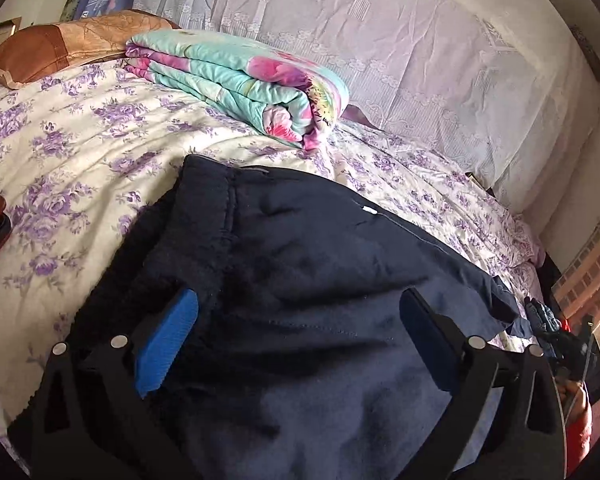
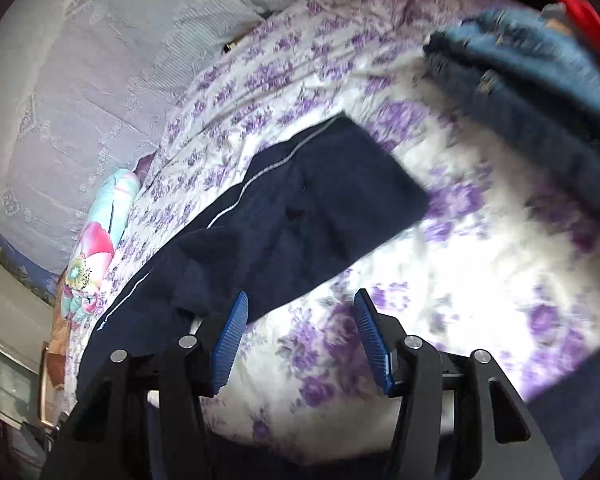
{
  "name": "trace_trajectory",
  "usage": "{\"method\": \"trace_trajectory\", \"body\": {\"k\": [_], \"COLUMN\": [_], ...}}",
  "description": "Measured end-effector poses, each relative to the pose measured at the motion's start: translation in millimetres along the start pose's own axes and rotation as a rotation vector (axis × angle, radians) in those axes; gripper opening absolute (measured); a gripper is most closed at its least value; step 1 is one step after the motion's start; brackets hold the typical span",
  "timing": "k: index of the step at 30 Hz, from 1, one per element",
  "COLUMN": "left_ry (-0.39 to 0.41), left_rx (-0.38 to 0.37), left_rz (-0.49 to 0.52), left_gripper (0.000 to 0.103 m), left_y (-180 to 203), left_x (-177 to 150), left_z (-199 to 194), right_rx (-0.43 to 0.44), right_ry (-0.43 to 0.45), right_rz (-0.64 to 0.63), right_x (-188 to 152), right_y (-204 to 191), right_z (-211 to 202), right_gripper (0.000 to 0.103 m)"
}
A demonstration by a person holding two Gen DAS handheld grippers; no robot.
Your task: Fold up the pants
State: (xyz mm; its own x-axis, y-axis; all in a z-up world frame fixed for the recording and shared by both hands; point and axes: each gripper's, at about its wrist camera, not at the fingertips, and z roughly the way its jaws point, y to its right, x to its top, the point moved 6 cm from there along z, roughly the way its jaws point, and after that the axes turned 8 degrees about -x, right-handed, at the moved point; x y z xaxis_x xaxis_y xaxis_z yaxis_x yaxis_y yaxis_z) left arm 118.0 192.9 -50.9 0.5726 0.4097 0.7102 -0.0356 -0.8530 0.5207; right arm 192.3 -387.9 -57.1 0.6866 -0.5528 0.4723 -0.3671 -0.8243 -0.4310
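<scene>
Left tool point(image 1: 300, 360) gaping wide over one navy pants point(image 1: 300, 280); right tool point(image 2: 300, 340) half-open, empty, beside pants on bed point(image 2: 480, 280).

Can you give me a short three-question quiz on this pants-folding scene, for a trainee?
1. True or false: the navy pants lie on the floral bedsheet.
2. What lies near the brown pillow? A) folded floral quilt B) laptop C) basket
3. Is the left gripper clamped on cloth?

Key
1. True.
2. A.
3. No: its jaws stand wide, the pads off the fabric. The right gripper holds nothing either.
</scene>
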Motion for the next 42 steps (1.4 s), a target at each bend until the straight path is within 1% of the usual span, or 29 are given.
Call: {"method": "trace_trajectory", "body": {"k": [1,3,4,5,6,7,10,12,13,14,15,16,17,18,20,21,23,25,27,29,30,32,33,34,35,38,39,41,42], "left_ry": [0.003,0.008,0.012,0.017,0.019,0.020,0.021,0.022,0.020,0.017,0.013,0.008,0.001,-0.006,-0.019,-0.032,-0.030,-0.025,-0.025,-0.038,-0.062,-0.151,-0.218,-0.257,-0.206,-0.256,-0.244,-0.165,-0.123], "left_rx": [-0.006,-0.011,-0.013,-0.015,-0.017,-0.019,-0.030,-0.036,-0.040,-0.042,-0.041,-0.037,-0.031,-0.025,-0.015,-0.003,0.001,-0.038,-0.043,-0.009,0.016,0.081,0.117,0.145,0.173,0.270,0.248,0.193,0.196], "left_rz": [-0.007,-0.014,-0.015,-0.017,-0.019,-0.022,-0.029,-0.034,-0.038,-0.040,-0.041,-0.042,-0.039,-0.034,-0.029,-0.039,-0.046,-0.024,0.030,0.084,0.098,0.075,0.037,0.022,0.085,0.213,0.241,0.268,0.273], "left_gripper": [0.098,0.098,0.098,0.098,0.098,0.098,0.098,0.098,0.098,0.098,0.098,0.098,0.098,0.098,0.098,0.098,0.098,0.098,0.098,0.098,0.098,0.098,0.098,0.098,0.098,0.098,0.098,0.098,0.098], "left_y": [-0.7,-1.2,-0.9,-1.1,-1.6,-1.9,-3.3,-3.6,-4.3,-4.8,-5.2,-5.7,-5.5,-4.8,-4.0,-2.7,5.1,21.5,43.5,55.1,55.2,35.5,16.1,-3.8,0.9,19.5,25.2,33.2,32.6], "left_x": [0.3,0.4,0.6,0.8,1.3,1.3,1.9,1.7,1.9,2.0,2.4,2.2,2.0,1.8,2.2,3.8,10.2,20.3,34.1,43.9,46.5,41.5,32.5,20.9,21.1,17.2,20.1,36.5,48.4], "left_z": [-0.6,-1.2,-1.5,-2.1,-2.0,-2.3,-3.0,-4.0,-4.2,-3.9,-3.3,-2.5,-1.3,-0.4,0.3,-1.4,-6.8,-9.0,-5.2,7.2,18.6,52.8,72.6,90.0,87.0,87.8,84.3,67.2,58.6], "right_rx": [-0.004,-0.015,-0.012,-0.010,-0.012,-0.007,-0.005,-0.063,-0.097,-0.141,-0.177,-0.180,-0.185,-0.216,-0.264,-0.249,-0.219,-0.210,-0.204,-0.201,-0.196,-0.209,-0.212,-0.201,-0.198,-0.150,-0.111,-0.038,-0.001], "right_ry": [-0.012,0.051,0.057,0.078,0.085,0.089,0.154,0.241,0.251,0.216,0.157,0.111,0.127,0.162,0.285,0.340,0.433,0.449,0.401,0.325,0.266,0.081,0.078,0.083,0.079,0.139,0.159,0.232,0.258], "right_rz": [0.023,0.030,0.028,0.019,0.007,0.001,0.008,-0.014,-0.035,-0.052,-0.055,-0.044,-0.047,-0.057,-0.067,-0.068,-0.092,-0.186,-0.276,-0.341,-0.358,-0.352,-0.358,-0.359,-0.357,-0.323,-0.319,-0.332,-0.347], "right_x": [0.7,5.1,6.2,8.1,10.4,11.8,14.7,21.2,23.0,21.9,18.6,15.4,16.3,17.3,17.8,17.0,16.4,17.6,17.4,14.5,11.7,-0.9,-3.7,-2.7,-1.9,-2.1,-0.6,1.6,1.3], "right_y": [-0.4,-6.0,-8.6,-10.1,-9.7,-7.6,-1.6,4.5,8.3,13.8,20.5,26.0,25.3,22.7,19.8,16.6,2.5,-21.4,-46.4,-63.4,-69.2,-60.2,-56.3,-58.7,-59.3,-54.4,-56.8,-67.7,-76.0], "right_z": [11.2,14.5,17.1,17.3,20.2,21.8,7.4,-14.6,-19.2,-13.3,-0.6,9.9,5.6,-4.6,-35.2,-51.9,-76.8,-79.6,-62.2,-34.2,-16.7,30.0,37.1,31.2,26.6,12.6,5.5,-12.2,-18.9], "right_gripper": [0.056,0.056,0.051,0.041,0.009,0.004,0.004,0.004,0.004,0.005,0.011,0.012,0.012,0.017,0.032,0.037,0.038,0.055,0.056,0.059,0.067,0.071,0.072,0.072,0.072,0.072,0.072,0.072,0.072]}}
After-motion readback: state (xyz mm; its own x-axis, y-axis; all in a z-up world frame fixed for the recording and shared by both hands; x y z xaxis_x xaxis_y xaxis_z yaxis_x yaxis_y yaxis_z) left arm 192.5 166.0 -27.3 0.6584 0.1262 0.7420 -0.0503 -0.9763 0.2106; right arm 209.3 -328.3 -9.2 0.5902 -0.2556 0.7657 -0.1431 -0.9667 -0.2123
